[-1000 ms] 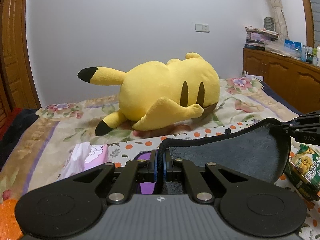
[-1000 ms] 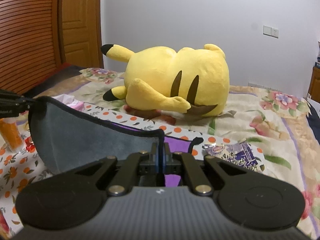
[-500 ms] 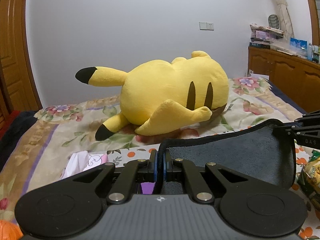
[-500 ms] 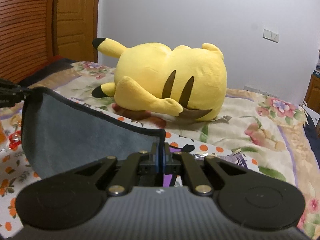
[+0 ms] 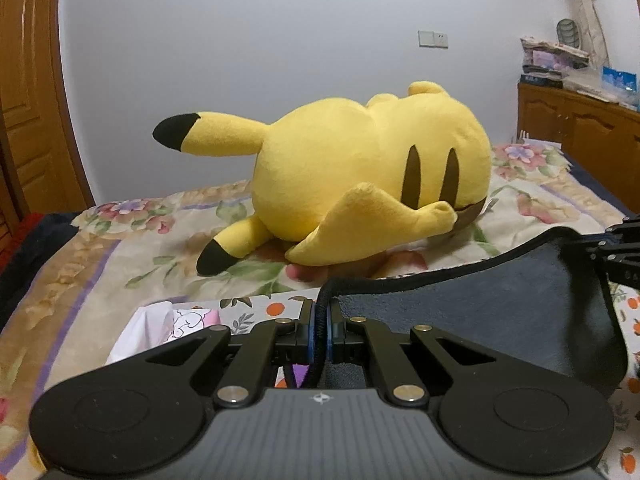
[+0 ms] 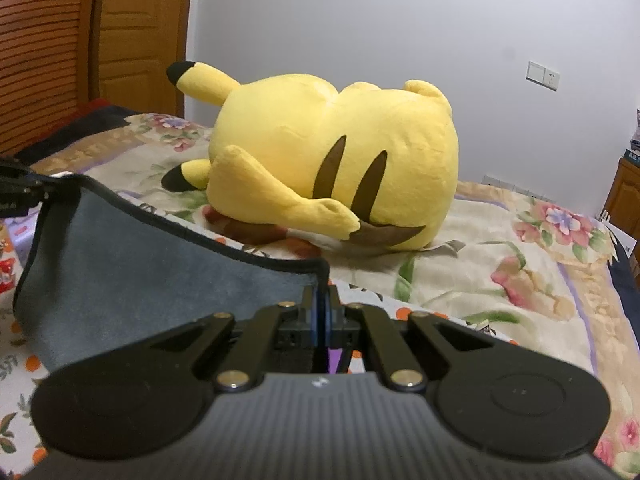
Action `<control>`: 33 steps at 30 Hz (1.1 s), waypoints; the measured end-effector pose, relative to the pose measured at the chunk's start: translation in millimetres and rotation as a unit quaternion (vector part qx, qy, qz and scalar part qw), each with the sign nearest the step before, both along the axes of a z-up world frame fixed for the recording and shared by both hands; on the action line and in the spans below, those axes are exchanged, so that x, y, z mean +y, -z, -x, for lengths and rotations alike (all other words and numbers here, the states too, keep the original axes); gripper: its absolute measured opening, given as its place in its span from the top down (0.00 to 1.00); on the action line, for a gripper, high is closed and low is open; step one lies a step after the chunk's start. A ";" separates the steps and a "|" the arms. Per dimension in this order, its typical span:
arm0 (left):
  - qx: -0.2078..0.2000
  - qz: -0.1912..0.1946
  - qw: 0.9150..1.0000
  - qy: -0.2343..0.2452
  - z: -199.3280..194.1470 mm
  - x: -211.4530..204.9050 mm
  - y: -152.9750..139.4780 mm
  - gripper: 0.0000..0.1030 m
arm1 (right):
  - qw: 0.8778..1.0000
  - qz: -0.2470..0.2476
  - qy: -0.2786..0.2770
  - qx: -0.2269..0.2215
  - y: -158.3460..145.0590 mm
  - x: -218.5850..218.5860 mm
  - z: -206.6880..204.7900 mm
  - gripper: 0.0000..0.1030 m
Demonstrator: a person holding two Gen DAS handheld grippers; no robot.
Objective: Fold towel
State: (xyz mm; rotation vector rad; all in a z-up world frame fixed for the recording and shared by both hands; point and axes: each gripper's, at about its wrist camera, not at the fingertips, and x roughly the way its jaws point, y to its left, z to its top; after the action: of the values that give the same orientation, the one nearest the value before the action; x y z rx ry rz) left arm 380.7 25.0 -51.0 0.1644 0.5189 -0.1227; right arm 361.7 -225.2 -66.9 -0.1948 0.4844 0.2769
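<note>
A dark grey towel point(image 5: 480, 312) with a black hem hangs stretched between my two grippers above the bed. My left gripper point(image 5: 320, 320) is shut on one top corner; the towel runs to the right, where my right gripper point(image 5: 616, 256) holds the other corner. In the right wrist view my right gripper point(image 6: 322, 308) is shut on its corner, the towel point(image 6: 140, 264) spreads to the left, and my left gripper point(image 6: 20, 196) shows at the far left edge. The towel's lower part is hidden behind the gripper bodies.
A big yellow plush toy point(image 5: 360, 176) lies on the floral bedspread point(image 5: 120, 248) just beyond the towel. A pink and white packet point(image 5: 168, 324) lies at the left. A wooden cabinet point(image 5: 580, 136) stands at the right, a wooden door point(image 6: 136, 32) at the left.
Both grippers have carried the stretched towel forward toward the plush toy, which looms larger. The snack packets on the bed have dropped out of view. Both grips are unchanged.
</note>
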 end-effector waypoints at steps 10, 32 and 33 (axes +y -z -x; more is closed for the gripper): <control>0.005 0.011 1.000 -0.017 -25.1 4.2 13.5 0.94 | 1.000 0.018 0.015 0.009 12.5 11.2 -26.6 0.97; 0.052 -0.013 0.998 -0.027 -56.7 3.7 61.2 0.92 | 0.994 0.061 0.056 0.064 51.6 28.9 -52.7 0.93; 0.054 -0.015 0.998 -0.028 -57.1 4.1 61.5 0.90 | 0.994 0.062 0.057 0.064 51.6 29.2 -52.7 0.88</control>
State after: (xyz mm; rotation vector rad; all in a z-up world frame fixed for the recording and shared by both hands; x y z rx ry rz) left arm 437.8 29.1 -112.4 0.1729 0.6324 -0.0705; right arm 414.4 -196.0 -118.5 -0.2703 0.6389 0.1488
